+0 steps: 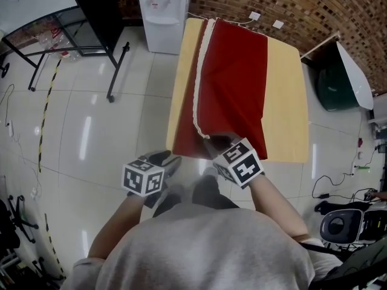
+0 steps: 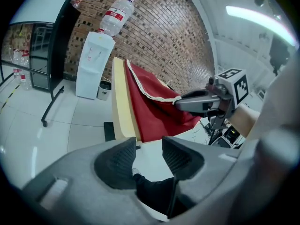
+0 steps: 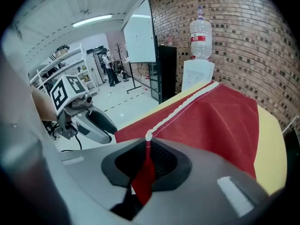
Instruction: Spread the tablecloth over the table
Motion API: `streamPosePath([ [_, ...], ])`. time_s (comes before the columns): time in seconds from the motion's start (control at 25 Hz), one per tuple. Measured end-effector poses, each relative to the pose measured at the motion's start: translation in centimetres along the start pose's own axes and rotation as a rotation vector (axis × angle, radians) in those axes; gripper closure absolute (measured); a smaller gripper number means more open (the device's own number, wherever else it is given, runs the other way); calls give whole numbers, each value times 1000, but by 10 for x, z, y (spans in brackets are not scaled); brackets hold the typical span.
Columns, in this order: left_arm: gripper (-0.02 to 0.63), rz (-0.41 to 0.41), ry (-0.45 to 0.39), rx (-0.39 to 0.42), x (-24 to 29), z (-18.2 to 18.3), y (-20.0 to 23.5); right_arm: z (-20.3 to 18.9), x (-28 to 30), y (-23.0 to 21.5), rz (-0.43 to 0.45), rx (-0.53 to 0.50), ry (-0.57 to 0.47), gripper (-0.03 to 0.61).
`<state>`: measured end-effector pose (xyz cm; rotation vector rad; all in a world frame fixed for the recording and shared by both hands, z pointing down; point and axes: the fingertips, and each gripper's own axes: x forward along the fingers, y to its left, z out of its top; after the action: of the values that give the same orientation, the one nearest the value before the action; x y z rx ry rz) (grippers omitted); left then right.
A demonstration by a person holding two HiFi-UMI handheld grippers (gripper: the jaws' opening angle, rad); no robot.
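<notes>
We found the tablecloth [image 1: 233,83] lying toward the left of the table [image 1: 284,101], with the water dispenser [image 1: 163,17] beyond the far-left corner.

Bright, even indoor light from ceiling strip lights [image 3: 96,19], which streak white glare across the glossy floor [image 1: 84,139]. Both gripper views bulge fisheye with black corners; the near foreground is blurred.

The water dispenser [image 1: 163,23] is cut off by the head view's top edge. The tablecloth [image 1: 236,83] covers the table's [image 1: 284,101] near left corner.
</notes>
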<state>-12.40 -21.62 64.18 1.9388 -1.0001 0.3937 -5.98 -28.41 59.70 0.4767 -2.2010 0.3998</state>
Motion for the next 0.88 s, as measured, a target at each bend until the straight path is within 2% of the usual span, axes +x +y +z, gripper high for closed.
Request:
streamPosePath([
  [0.12,437,39,0,24,1,3,-2,2,-8,-9,-7,-2,-20,548],
  [0.28,437,129,16,132,5,13,-8,-1,-15,-21,-9,10,-28,548],
  [0.48,437,170,104,223,16,16,-8,-2,-22,-33,-6,30,-39,548],
  [0.64,437,232,171,353,20,13,-4,-5,-26,-40,-10,49,-53,548],
  [0.76,502,292,211,414,18,13,4,-9,-28,-43,-8,66,-58,548],
  [0.88,522,299,250,409,21,14,4,-10,-32,-50,0,86,-76,548],
])
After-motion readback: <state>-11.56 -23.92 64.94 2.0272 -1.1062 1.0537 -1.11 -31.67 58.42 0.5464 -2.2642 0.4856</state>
